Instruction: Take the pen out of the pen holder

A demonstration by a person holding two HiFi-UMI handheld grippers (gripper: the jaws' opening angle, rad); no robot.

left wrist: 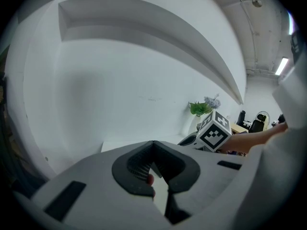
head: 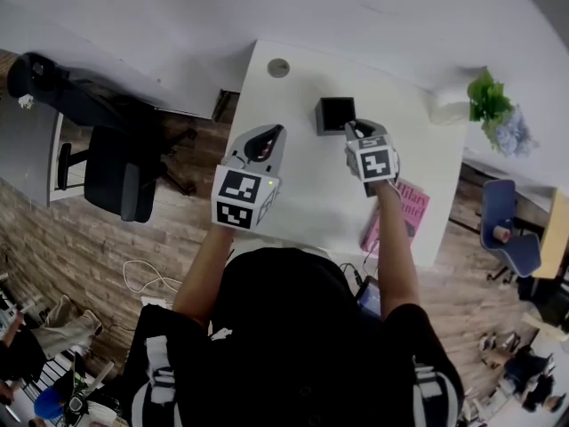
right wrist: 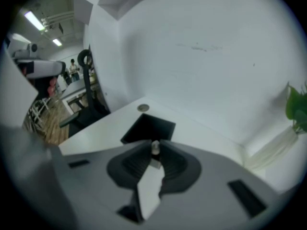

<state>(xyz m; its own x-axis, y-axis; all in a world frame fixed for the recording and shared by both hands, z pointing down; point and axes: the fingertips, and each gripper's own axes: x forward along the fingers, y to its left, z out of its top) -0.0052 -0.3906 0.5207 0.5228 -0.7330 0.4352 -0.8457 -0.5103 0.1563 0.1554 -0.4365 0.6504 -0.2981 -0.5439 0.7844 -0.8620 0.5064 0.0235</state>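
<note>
A black square pen holder (head: 335, 114) stands on the white desk (head: 302, 194) toward its far side; in the right gripper view the pen holder (right wrist: 147, 128) lies just beyond the jaws. My right gripper (head: 356, 132) hovers right next to the holder, shut on a thin pen (right wrist: 155, 148) whose pale tip shows between the jaw tips. My left gripper (head: 271, 137) hangs over the desk to the holder's left, well apart from it. Its jaws meet at the tips, with nothing seen held. In the left gripper view the right gripper's marker cube (left wrist: 214, 132) shows.
A pink book (head: 402, 217) lies at the desk's near right edge. A green plant (head: 490, 97) in a white vase stands at the far right corner. A round cable hole (head: 278, 68) sits at the far left. A black office chair (head: 111, 158) stands left of the desk.
</note>
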